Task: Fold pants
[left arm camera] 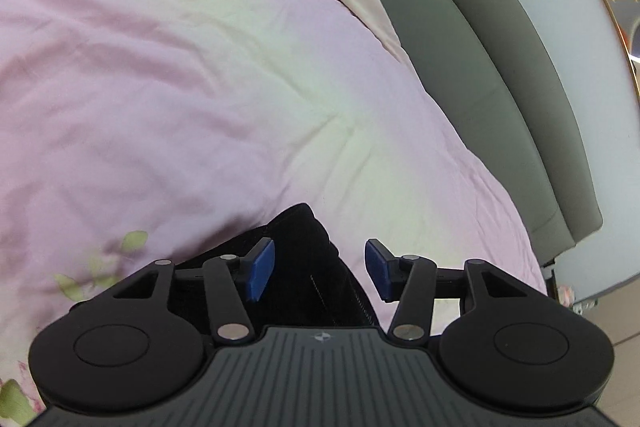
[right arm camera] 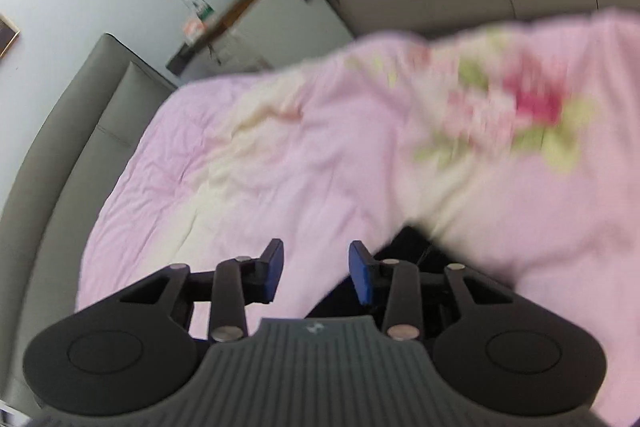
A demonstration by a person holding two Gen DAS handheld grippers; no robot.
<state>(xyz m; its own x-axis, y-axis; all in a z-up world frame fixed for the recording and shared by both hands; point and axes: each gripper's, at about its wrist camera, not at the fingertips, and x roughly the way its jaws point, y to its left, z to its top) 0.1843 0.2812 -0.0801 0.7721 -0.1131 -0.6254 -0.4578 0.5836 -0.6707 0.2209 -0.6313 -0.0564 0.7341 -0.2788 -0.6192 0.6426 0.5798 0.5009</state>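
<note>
On the left, the left gripper [left arm camera: 319, 269] hovers low over the bed, its blue pads spread wide with nothing between them. The pants [left arm camera: 298, 267], a dark, near-black heap, lie directly under and just ahead of it on the pink quilt [left arm camera: 160, 87]. One pad [left arm camera: 261, 269] sits over the fabric, the other [left arm camera: 380, 269] over the quilt just beyond the fabric's right edge. A stitched hem or seam runs from beneath the gripper body away toward a rounded corner, so what shows of the garment's long axis seems to lie roughly along the fingers rather than across them. Whether a pad touches the cloth cannot be told. Further right in this view, the grey padded headboard [left arm camera: 480, 75] borders the quilt.

Moving to the right wrist view, which is blurred, the right gripper [right arm camera: 316, 277] is also open, somewhat less wide, and empty. Between its pads there is only quilt. The pants [right arm camera: 404, 247] show as a dark patch off to its right, behind the right-hand finger and partly tucked under a raised fold of floral quilt [right arm camera: 520, 107]. A nightstand [right arm camera: 240, 23] with a bottle stands far back.

Judging from this, the left hand is the nearer one and could close on an edge with only a short descent; the right would first have to shift sideways toward the dark cloth. How much of the garment is spread or bunched stays hidden beneath both gripper bodies.
</note>
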